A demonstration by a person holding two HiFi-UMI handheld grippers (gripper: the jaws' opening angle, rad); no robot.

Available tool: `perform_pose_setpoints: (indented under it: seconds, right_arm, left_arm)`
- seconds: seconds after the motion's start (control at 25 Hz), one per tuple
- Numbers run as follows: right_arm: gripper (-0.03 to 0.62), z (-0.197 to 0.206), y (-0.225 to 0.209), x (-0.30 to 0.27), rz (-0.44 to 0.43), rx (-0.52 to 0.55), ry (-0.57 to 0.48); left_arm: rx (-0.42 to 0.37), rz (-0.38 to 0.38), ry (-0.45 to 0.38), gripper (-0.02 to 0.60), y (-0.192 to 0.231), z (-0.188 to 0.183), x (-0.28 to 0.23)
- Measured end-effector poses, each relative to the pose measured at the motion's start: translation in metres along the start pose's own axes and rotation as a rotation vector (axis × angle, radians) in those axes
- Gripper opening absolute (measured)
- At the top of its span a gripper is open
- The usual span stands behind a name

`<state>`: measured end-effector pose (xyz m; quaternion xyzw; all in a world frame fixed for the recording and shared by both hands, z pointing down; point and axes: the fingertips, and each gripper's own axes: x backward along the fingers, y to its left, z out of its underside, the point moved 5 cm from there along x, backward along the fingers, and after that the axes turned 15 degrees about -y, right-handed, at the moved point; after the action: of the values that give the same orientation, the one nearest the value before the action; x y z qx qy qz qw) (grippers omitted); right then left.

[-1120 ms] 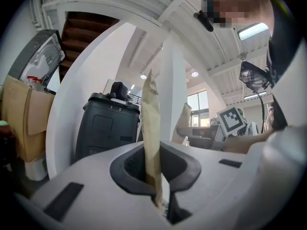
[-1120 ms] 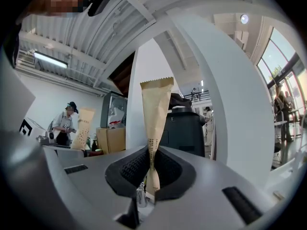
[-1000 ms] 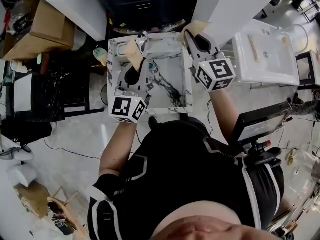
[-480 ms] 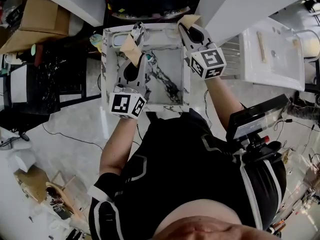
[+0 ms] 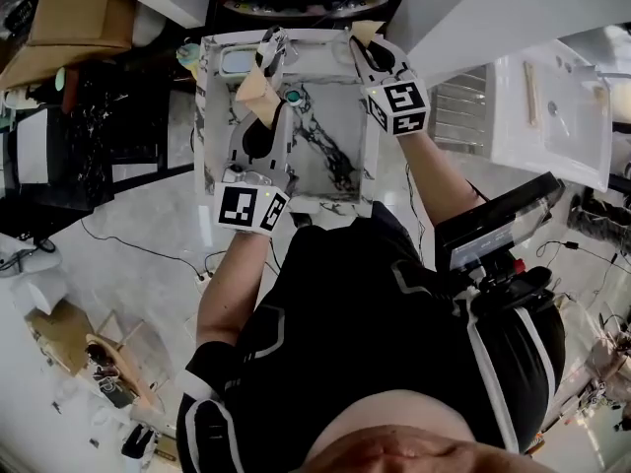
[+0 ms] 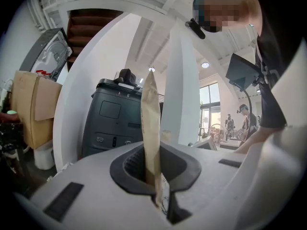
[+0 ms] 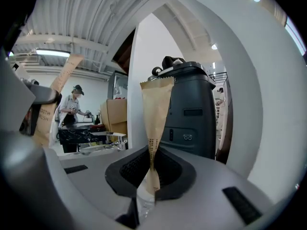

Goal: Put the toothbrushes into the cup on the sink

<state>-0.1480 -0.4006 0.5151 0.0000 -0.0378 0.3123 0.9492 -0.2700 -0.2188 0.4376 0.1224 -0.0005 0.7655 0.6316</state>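
Note:
Each gripper holds a toothbrush in a tan paper packet. My left gripper [image 5: 259,95] is shut on its packet [image 5: 256,89] over the marble sink [image 5: 335,136], just in front of the faucet [image 5: 271,45]. In the left gripper view the packet [image 6: 150,128] stands upright, pinched between the pads. My right gripper [image 5: 363,47] is shut on the other packet [image 5: 367,33] at the sink's back right corner; that packet [image 7: 156,114] is squeezed narrow where the pads meet. A small teal round thing [image 5: 293,96] lies beside the left jaws; I cannot tell if it is the cup.
A white dish [image 5: 240,60] sits at the sink's back left. A dark grey cabinet [image 6: 120,121] stands beyond the sink between white columns. Cardboard boxes [image 5: 64,18] are at the left, a second white basin [image 5: 552,106] and a monitor stand [image 5: 493,230] at the right.
Both grippers have moved farther over the sink, toward its back edge. The left one now reaches the faucet, the right one the back right corner. Both keep their packets.

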Motion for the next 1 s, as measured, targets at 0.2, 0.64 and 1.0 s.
perform_pose_setpoints:
  seconds: [0.2, 0.64, 1.0]
  right_arm:
    - [0.037, 0.024, 0.001, 0.0, -0.008, -0.003, 0.035]
    - [0.037, 0.055, 0.008, -0.005, -0.029, 0.021, 0.128]
    - [0.037, 0.062, 0.013, -0.007, -0.025, 0.045, 0.145]
  left_arm:
    - [0.0, -0.015, 0.013, 0.028, 0.0, 0.004, 0.003]
    - [0.006, -0.018, 0.022, 0.029, 0.003, 0.008, 0.004]
    - [0.008, -0.019, 0.028, 0.028, 0.005, 0.008, 0.01]
